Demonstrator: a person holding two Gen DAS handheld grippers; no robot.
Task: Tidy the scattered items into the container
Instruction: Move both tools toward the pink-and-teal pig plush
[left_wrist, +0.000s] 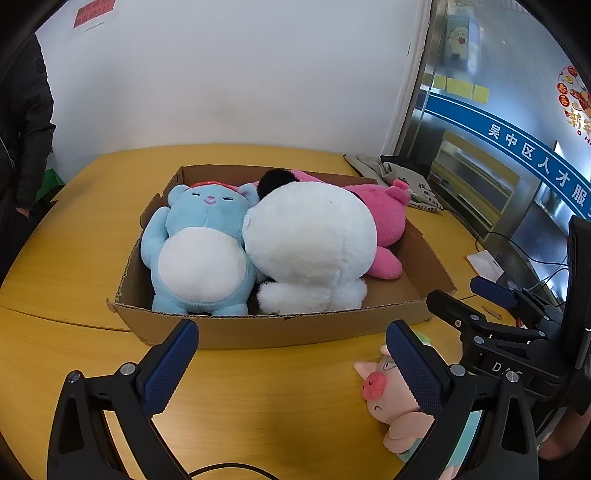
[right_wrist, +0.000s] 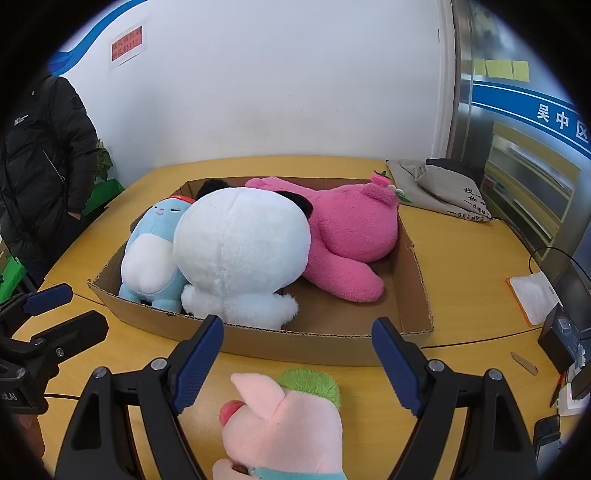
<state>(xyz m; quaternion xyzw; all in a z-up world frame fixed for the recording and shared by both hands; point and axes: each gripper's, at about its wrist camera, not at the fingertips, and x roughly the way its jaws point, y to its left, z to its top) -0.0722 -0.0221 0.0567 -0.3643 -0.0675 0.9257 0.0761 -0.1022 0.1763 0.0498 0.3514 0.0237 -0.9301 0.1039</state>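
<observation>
A shallow open cardboard box lay on the table. Inside it, a blue bear lay on its back, a big white plush pressed against it, and a pink plush lay behind. A small pink pig toy lay outside, just before the box.

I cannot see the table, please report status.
Both claws open: left claw, right claw. Pink plush pig lies between right claw's fingers, ungripped. Brown cardboard box nearly full.
</observation>
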